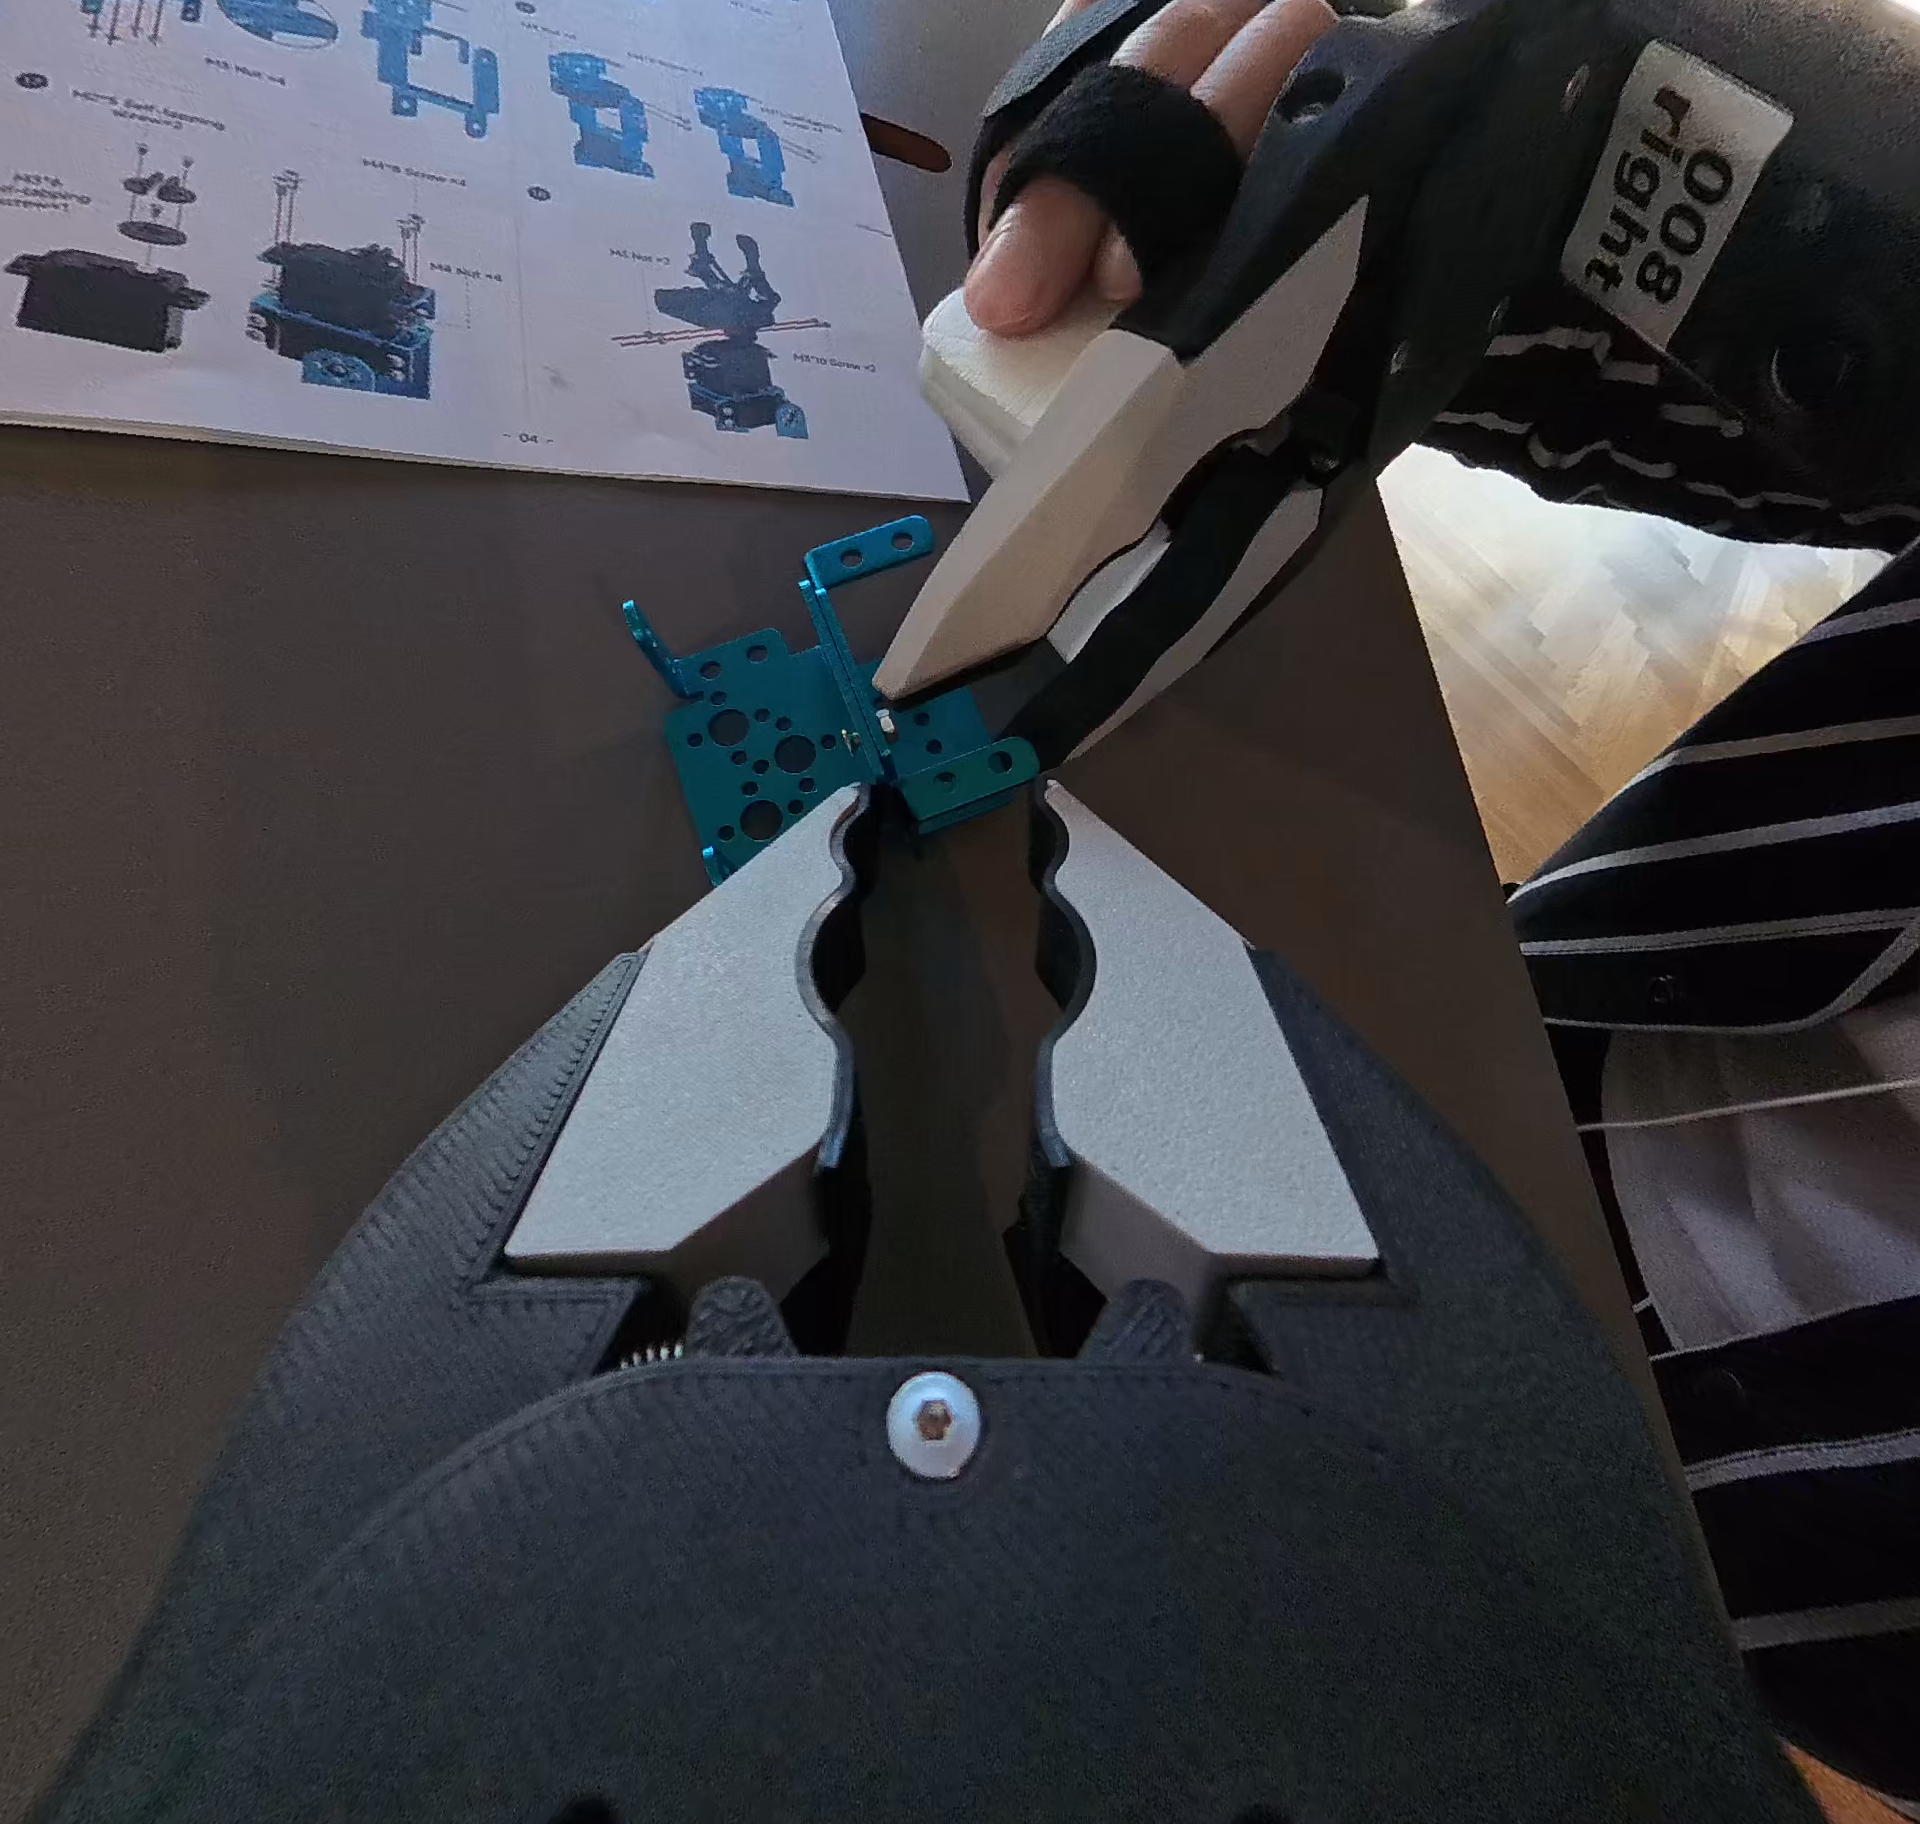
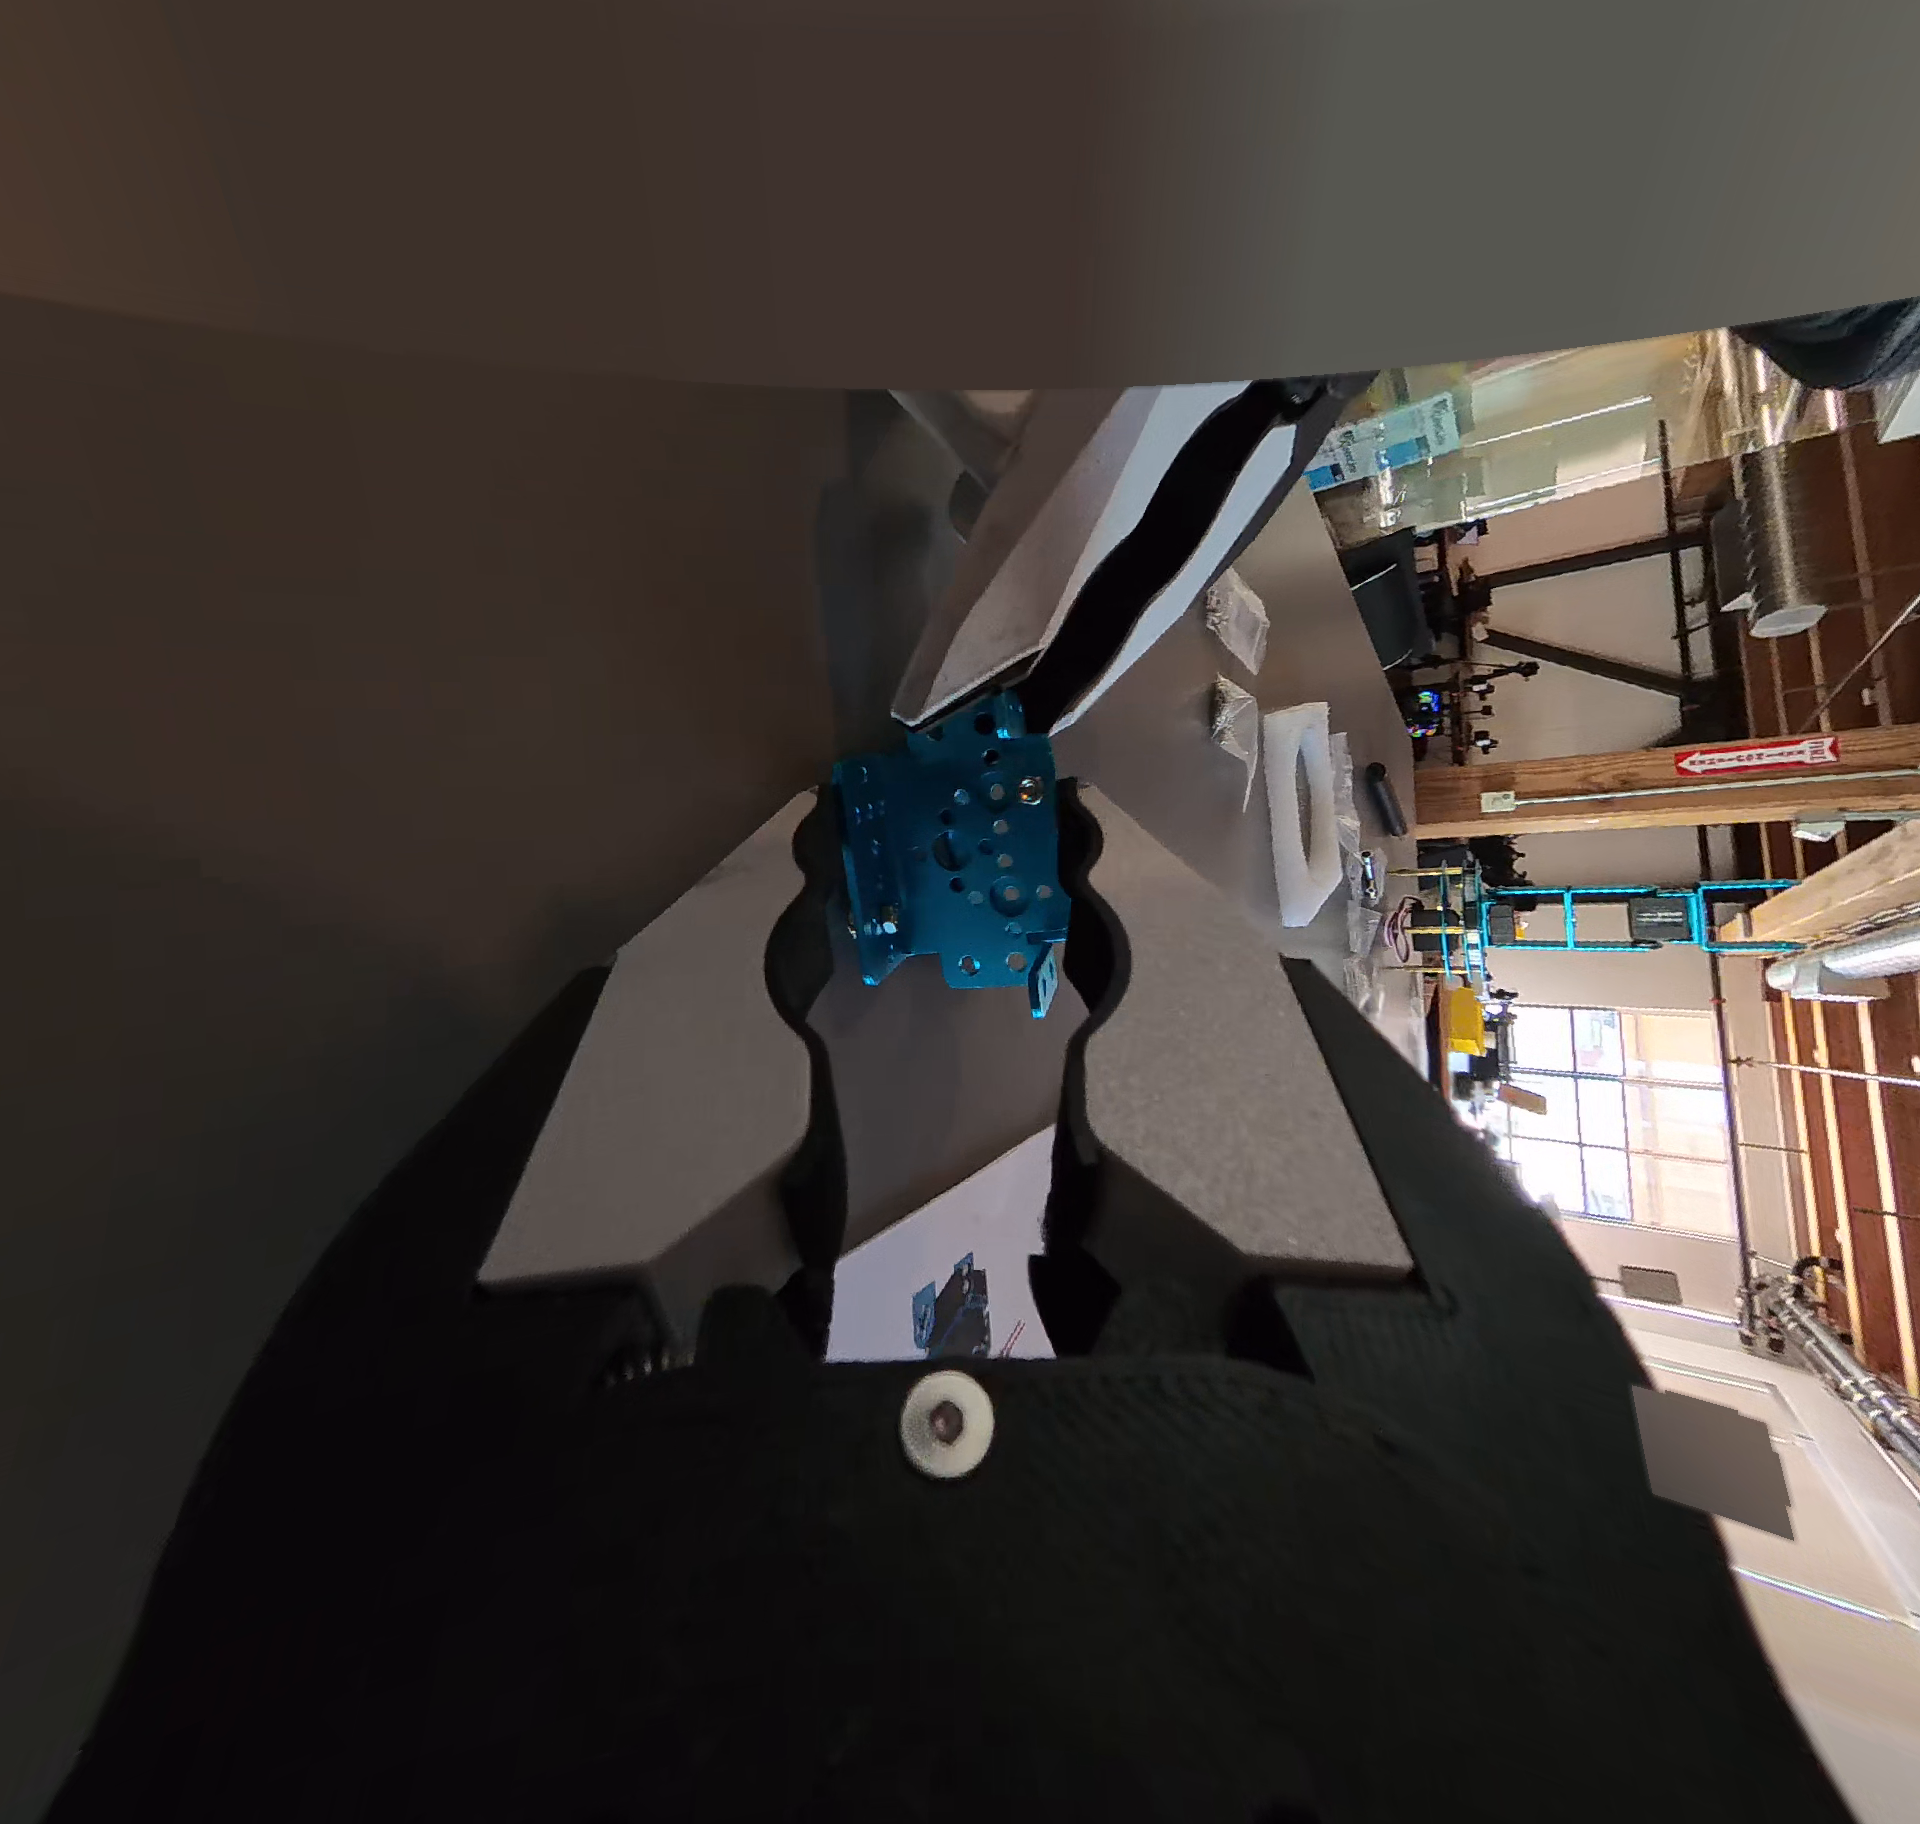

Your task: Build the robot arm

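A blue metal bracket assembly [image 1: 764, 746] with many holes and upright tabs lies on the grey-brown table [image 1: 312, 839]. My left gripper [image 1: 956, 795] has its jaws closed against a blue tab at the assembly's near edge. My right gripper [image 1: 961, 720], held by a gloved hand [image 1: 1122, 133], comes down from the upper right and grips the assembly's upright plate. In the right wrist view the bracket [image 2: 956, 870] sits between my right gripper's jaws [image 2: 945, 792], touching both. The left gripper [image 2: 982, 725] pinches its far edge.
A printed instruction sheet [image 1: 416, 216] lies on the table behind the bracket. A person's striped clothing [image 1: 1714, 943] is at the right, past the table edge. Small bags of hardware [image 2: 1236, 621] and a white foam piece [image 2: 1304, 818] lie farther along the table. The tips of both grippers are at nearly the same place.
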